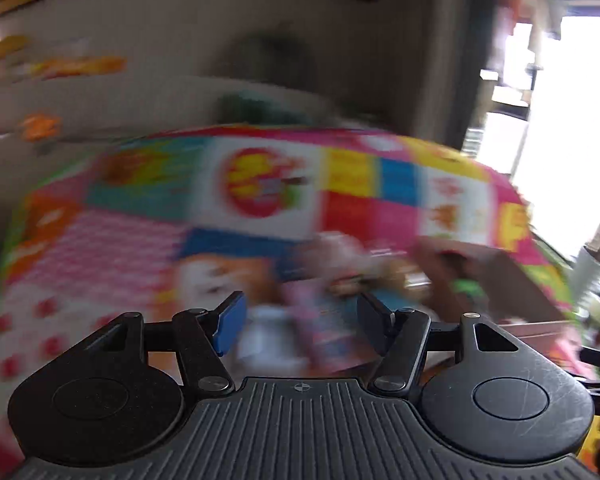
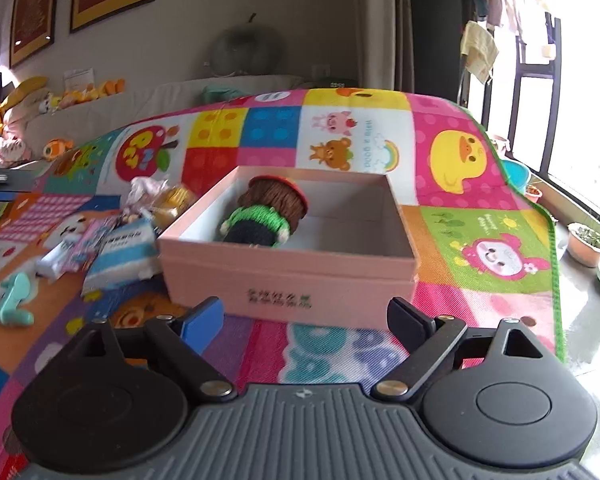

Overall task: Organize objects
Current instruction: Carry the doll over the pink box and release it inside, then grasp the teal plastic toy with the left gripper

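Observation:
A pink cardboard box (image 2: 292, 280) stands open on a colourful play mat (image 2: 460, 240). A knitted doll (image 2: 264, 216) with brown hair and a green top lies inside it. My right gripper (image 2: 306, 316) is open and empty, just in front of the box's near wall. Left of the box lie a blue-and-white tissue pack (image 2: 124, 252), a pink packet (image 2: 84, 244), a gold wrapped item (image 2: 172, 204) and a teal clip (image 2: 14, 300). The left wrist view is motion-blurred. My left gripper (image 1: 300, 320) is open above the loose pink packet (image 1: 320, 324), with the box (image 1: 488, 280) to its right.
A sofa with plush toys (image 2: 60, 100) runs along the back wall. Plant pots (image 2: 586, 244) and a blue basin (image 2: 516, 176) stand on the floor right of the mat by the window. Framed pictures hang on the wall.

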### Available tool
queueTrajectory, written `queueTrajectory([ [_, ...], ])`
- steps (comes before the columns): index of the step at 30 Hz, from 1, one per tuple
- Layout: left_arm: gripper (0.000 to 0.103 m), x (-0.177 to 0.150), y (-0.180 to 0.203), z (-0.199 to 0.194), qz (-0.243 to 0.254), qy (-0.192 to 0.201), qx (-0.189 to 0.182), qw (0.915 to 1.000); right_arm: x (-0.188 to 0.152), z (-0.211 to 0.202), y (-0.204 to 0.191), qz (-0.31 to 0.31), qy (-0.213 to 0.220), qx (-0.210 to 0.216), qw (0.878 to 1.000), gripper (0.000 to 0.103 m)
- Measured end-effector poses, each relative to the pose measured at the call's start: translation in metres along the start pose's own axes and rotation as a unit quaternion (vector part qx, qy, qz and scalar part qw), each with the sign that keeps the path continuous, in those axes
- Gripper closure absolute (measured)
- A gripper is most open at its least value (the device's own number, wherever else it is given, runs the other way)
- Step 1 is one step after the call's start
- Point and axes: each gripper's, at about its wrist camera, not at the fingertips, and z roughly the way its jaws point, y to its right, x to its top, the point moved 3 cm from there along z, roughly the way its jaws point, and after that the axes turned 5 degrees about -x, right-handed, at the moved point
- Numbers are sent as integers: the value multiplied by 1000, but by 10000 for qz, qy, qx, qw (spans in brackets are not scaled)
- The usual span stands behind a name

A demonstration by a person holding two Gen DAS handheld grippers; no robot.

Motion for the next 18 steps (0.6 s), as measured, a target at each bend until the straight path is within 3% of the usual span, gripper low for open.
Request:
queueTrajectory([
  [1, 37, -4, -20, -8, -227, -152, 165, 9995, -3, 1, -3, 26, -38, 67, 10000, 13],
  [5, 37, -33, -60, -24, -1031, -823, -103, 9912, -14, 8, -13, 216, -206, 230, 9993, 11],
  [11, 37, -52, -19, 9, -677, -1003, -410, 9918, -19, 11, -19, 423, -365, 253, 9981, 11],
  [16, 39, -61, 4, 46, -251, -1019, 142, 9944, -25, 0, -20, 370, -309, 222, 9986, 10],
  [18, 48, -64, 3, 56, -210, -1007, 311, 9942, -25, -2, -21, 338, -311, 251, 9986, 10],
])
